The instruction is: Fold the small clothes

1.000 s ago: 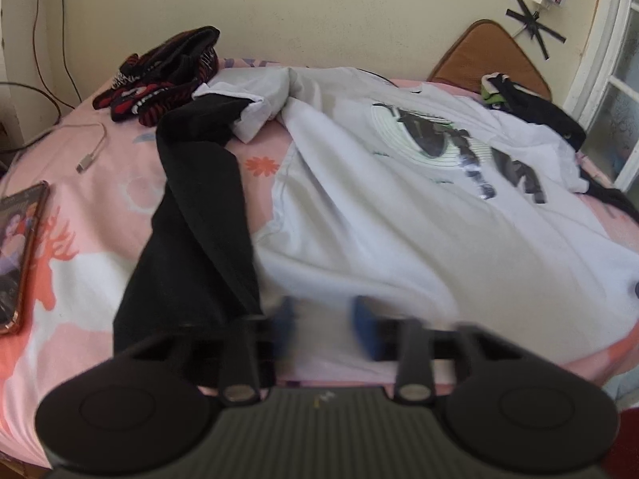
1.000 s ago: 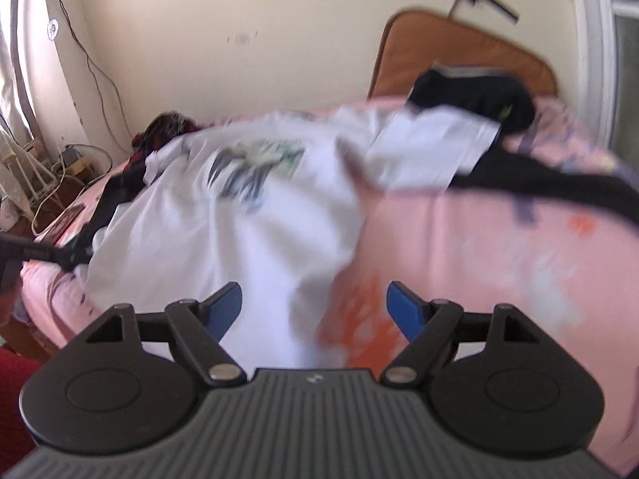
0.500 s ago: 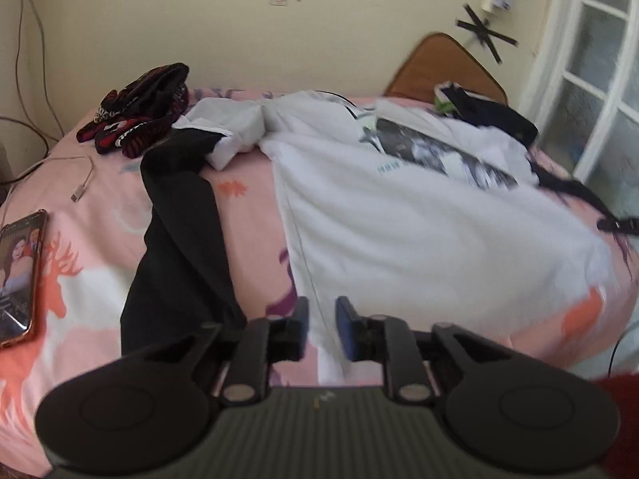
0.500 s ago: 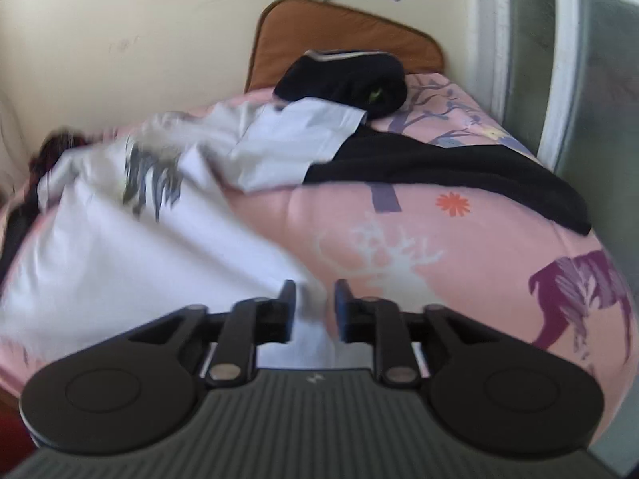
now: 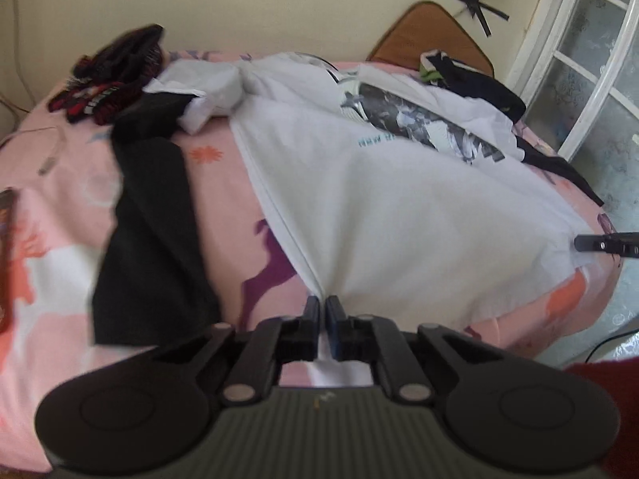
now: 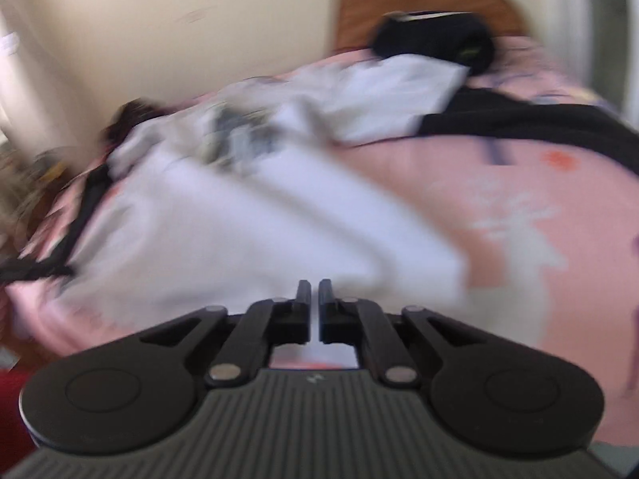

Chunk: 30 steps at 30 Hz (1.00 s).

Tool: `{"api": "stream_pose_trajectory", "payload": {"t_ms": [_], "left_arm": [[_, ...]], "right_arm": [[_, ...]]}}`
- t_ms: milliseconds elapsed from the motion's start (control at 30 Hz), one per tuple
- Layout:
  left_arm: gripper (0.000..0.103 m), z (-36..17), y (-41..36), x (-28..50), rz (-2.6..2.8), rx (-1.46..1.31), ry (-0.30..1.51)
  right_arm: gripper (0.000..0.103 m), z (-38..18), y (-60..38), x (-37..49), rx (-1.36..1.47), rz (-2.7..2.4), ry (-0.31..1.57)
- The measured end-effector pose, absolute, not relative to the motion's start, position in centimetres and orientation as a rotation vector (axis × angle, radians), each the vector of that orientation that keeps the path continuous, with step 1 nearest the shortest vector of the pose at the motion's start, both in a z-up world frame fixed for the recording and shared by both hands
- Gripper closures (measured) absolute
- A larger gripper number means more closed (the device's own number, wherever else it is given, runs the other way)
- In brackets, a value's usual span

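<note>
We see a white T-shirt [image 5: 399, 207] spread across a bed [image 5: 247, 215] covered in a pink sheet printed with deer and flowers. The shirt lies face up, with its dark printed graphic [image 5: 415, 119] toward the far side near the wall, and its hem toward us at the near edge of the bed.

Our left gripper [image 5: 322, 307] has its jaws pinched almost together on the near left corner of the shirt's hem, and the white cloth runs between the fingers and out behind them. The side seam runs tight and straight from that corner up toward the sleeve. Our right gripper [image 6: 314, 291] is likewise nearly closed, with a thin strip of white fabric showing between the jaws at the opposite hem corner; the right wrist view is heavily blurred, so finer detail is lost. In the left wrist view the right gripper's tip [image 5: 599, 244] shows at the far right edge of the shirt, touching the cloth.

A long black garment [image 5: 151, 231] lies on the sheet just left of the shirt, apart from its seam. Beyond it, near the wall, sits a red and black bundle [image 5: 108, 76]. Another dark garment [image 5: 471, 84] is piled at the far right, in front of a brown headboard [image 5: 435, 32]. A phone [image 5: 6, 247] peeks in at the left edge of the bed.
</note>
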<state>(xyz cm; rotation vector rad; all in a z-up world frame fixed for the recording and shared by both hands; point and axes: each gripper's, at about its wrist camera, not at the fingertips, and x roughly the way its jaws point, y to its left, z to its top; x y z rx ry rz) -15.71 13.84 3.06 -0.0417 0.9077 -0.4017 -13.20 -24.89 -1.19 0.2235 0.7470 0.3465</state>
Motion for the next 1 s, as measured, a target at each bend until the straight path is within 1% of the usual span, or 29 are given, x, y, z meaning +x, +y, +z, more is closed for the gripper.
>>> {"api": "stream_pose_trajectory", "payload": {"t_ms": [67, 133, 167, 200, 233, 267, 333, 367, 400, 467, 533, 567, 600, 633, 667, 700, 733, 767, 800, 833, 900, 1000], "left_arm": [[0.098, 4.1, 15.8, -17.2, -0.362, -0.070, 0.898], [0.098, 4.5, 17.2, -18.3, -0.281, -0.046, 0.896], [0.098, 4.4, 17.8, -18.6, -0.250, -0.038, 0.902], [0.098, 4.0, 18.3, -18.6, -0.229, -0.043, 0.917], [0.098, 3.5, 18.7, -18.5, -0.219, -0.053, 0.937], [0.094, 3.0, 18.8, -18.3, -0.213, -0.062, 0.958], [0.093, 2.3, 18.9, -18.0, -0.209, -0.065, 0.963], [0.086, 2.4, 19.1, -18.0, -0.213, -0.071, 0.949], [0.071, 2.7, 19.7, -17.9, -0.200, -0.082, 0.922], [0.062, 3.6, 20.9, -17.4, -0.137, -0.105, 0.861], [0.060, 4.1, 22.1, -16.2, -0.054, -0.113, 0.828], [0.055, 4.1, 22.4, -15.6, -0.029, -0.118, 0.818], [0.044, 3.9, 22.6, -15.0, -0.019, -0.133, 0.813], [0.037, 3.6, 22.7, -14.4, -0.013, -0.144, 0.814], [0.026, 3.1, 22.7, -13.8, 0.004, -0.146, 0.823], [0.031, 2.4, 22.6, -13.2, 0.019, -0.140, 0.840], [0.039, 1.5, 22.3, -12.5, 0.022, -0.127, 0.874], [0.071, 0.7, 22.0, -12.0, 0.009, -0.117, 0.907], [0.087, 0.3, 21.4, -12.0, 0.017, -0.078, 0.899], [0.099, 0.2, 20.7, -11.7, 0.022, -0.015, 0.891], [0.099, 0.8, 20.5, -11.4, 0.013, 0.002, 0.894], [0.099, 4.1, 22.6, -10.2, 0.121, -0.004, 0.793]], "right_arm": [[0.096, -0.6, -24.0, -13.9, 0.200, 0.503, 0.762], [0.093, 0.4, -23.3, -14.7, 0.149, 0.576, 0.711], [0.080, 0.8, -23.2, -14.7, 0.134, 0.581, 0.689], [0.071, 1.1, -23.3, -14.4, 0.126, 0.566, 0.668], [0.053, 1.3, -23.5, -14.0, 0.125, 0.548, 0.646], [0.049, 1.4, -23.8, -13.5, 0.132, 0.533, 0.621], [0.049, 1.2, -24.2, -12.0, 0.163, 0.523, 0.628], [0.050, 1.1, -23.7, -11.2, 0.161, 0.505, 0.658], [0.050, 0.8, -23.2, -10.5, 0.134, 0.477, 0.691], [0.050, 0.7, -22.3, -10.0, 0.080, 0.461, 0.695], [0.050, 1.0, -21.8, -9.7, 0.068, 0.474, 0.668], [0.049, 1.2, -21.5, -9.5, 0.075, 0.483, 0.651], [0.048, 1.4, -21.2, -9.3, 0.089, 0.499, 0.634], [0.046, 1.5, -20.8, -9.1, 0.101, 0.513, 0.620], [0.044, 1.4, -20.4, -8.7, 0.109, 0.522, 0.607], [0.043, 1.3, -19.8, -8.4, 0.114, 0.528, 0.590], [0.041, 1.1, -19.2, -7.9, 0.116, 0.530, 0.576], [0.040, 0.8, -18.6, -7.3, 0.114, 0.522, 0.567], [0.040, 0.6, -17.8, -6.5, 0.108, 0.509, 0.563], [0.040, 0.4, -17.1, -5.5, 0.104, 0.502, 0.563], [0.040, 0.1, -16.1, -3.6, 0.113, 0.508, 0.570], [0.040, -0.1, -15.1, -0.7, 0.149, 0.536, 0.582]]}}
